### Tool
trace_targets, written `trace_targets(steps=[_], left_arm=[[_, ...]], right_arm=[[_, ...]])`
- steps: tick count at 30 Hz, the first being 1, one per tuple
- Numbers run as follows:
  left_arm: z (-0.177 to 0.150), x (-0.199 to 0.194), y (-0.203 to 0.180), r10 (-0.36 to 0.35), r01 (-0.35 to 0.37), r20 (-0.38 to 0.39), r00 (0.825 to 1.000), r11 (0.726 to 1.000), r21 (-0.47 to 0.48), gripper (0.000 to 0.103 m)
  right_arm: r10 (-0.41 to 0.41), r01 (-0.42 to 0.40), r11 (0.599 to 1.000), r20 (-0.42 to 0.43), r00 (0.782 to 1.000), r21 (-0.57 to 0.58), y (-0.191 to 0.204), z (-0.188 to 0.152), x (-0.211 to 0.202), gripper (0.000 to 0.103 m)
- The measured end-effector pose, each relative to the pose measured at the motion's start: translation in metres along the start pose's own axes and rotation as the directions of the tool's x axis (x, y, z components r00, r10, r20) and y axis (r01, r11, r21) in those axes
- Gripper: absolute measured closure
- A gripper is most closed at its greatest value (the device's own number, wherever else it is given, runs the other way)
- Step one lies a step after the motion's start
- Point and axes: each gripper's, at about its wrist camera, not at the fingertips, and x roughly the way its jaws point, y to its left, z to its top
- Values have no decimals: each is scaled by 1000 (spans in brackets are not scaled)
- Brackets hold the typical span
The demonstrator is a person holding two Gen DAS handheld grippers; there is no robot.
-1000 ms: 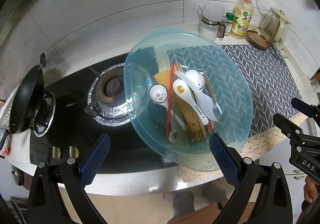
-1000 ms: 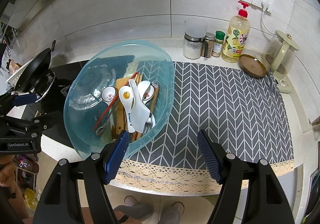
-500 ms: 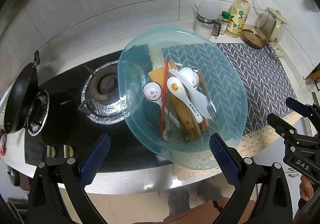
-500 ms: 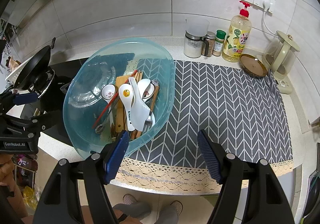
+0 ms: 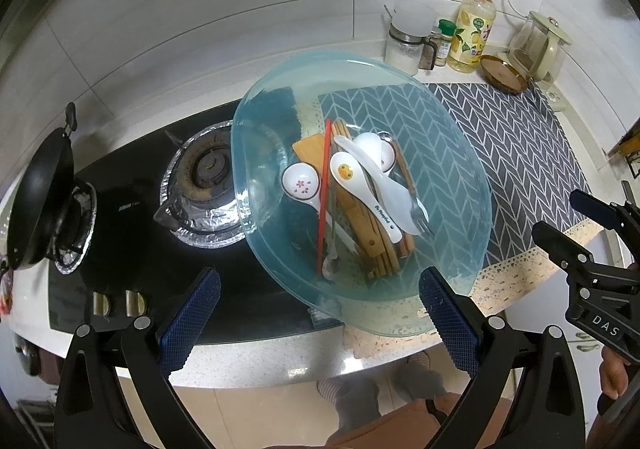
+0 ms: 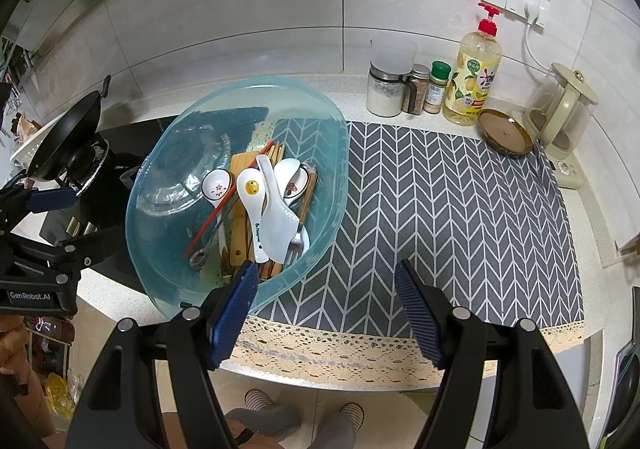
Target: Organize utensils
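Over the counter's front edge you hold both grippers spread and empty, left gripper and right gripper, surveying the blue glass dish where spoons, chopsticks and fork lie heaped, untouched.

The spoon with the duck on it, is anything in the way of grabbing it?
Nothing covers the duck spoon, though the white rice paddle lies against it. The open right hand-held gripper hangs above the blue basin.

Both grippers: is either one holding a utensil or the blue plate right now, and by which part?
Nothing is held. The left gripper and the right gripper both hang open above the counter edge, with nothing between their pads; the utensils all lie in the blue plate.
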Motion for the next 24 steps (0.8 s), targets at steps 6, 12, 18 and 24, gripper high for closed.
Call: trace_targets(steps=[6, 12, 18, 24], left_arm=[[0, 0, 0, 1, -1, 0, 1000, 1000, 0, 4], [-1, 0, 0, -1, 1, 1, 1000, 1000, 0, 4], [-1, -1, -1, -1, 1, 1, 1000, 1000, 0, 4], [-1, -1, 0, -1, 1, 0, 1000, 1000, -1, 4]], right_arm=[[-1, 1, 1000, 2, 1000, -1, 0, 0, -1, 34], [-3, 3, 1000, 2, 1000, -3, 0, 1, -2, 34], [-2, 2, 1000, 2, 1000, -4, 0, 1, -2, 34], [-3, 3, 1000, 2, 1000, -4, 1, 0, -2, 34]])
